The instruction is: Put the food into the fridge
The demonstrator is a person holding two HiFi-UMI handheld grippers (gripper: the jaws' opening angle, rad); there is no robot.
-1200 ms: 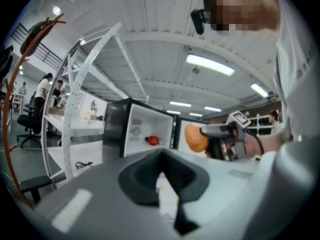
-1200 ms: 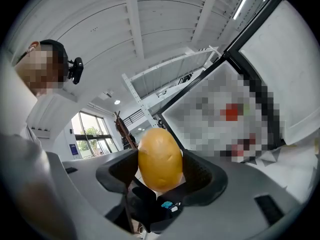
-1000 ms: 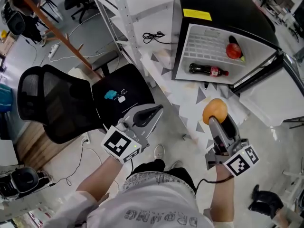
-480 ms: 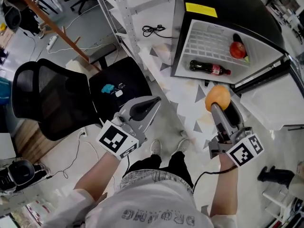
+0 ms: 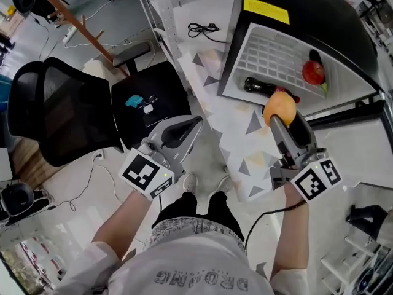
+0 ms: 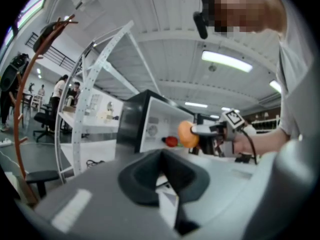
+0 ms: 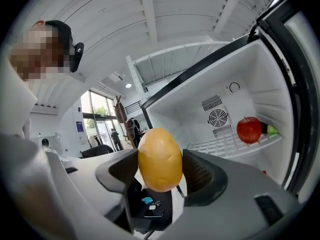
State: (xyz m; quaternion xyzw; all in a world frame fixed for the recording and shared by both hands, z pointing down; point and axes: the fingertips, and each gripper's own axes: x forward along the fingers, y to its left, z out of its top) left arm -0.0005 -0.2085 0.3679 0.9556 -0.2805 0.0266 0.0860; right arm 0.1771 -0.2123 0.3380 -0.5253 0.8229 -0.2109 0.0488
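The right gripper (image 5: 280,115) squeezes a smooth yellow-orange oval fruit (image 7: 160,159). It should set it gently on the white wire shelf (image 5: 270,57) of the black fridge (image 5: 319,17). The left gripper (image 5: 195,123) is pinched together, empty.

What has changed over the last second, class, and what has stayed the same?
The right gripper, shut on the yellow food item, has moved nearer the open fridge. The left gripper stays shut and empty; the apple and bottle remain inside.

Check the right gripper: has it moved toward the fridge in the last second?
Yes. The right gripper, shut on the potato, has closed in on the fridge; the potato now overlaps the cola bottle inside.
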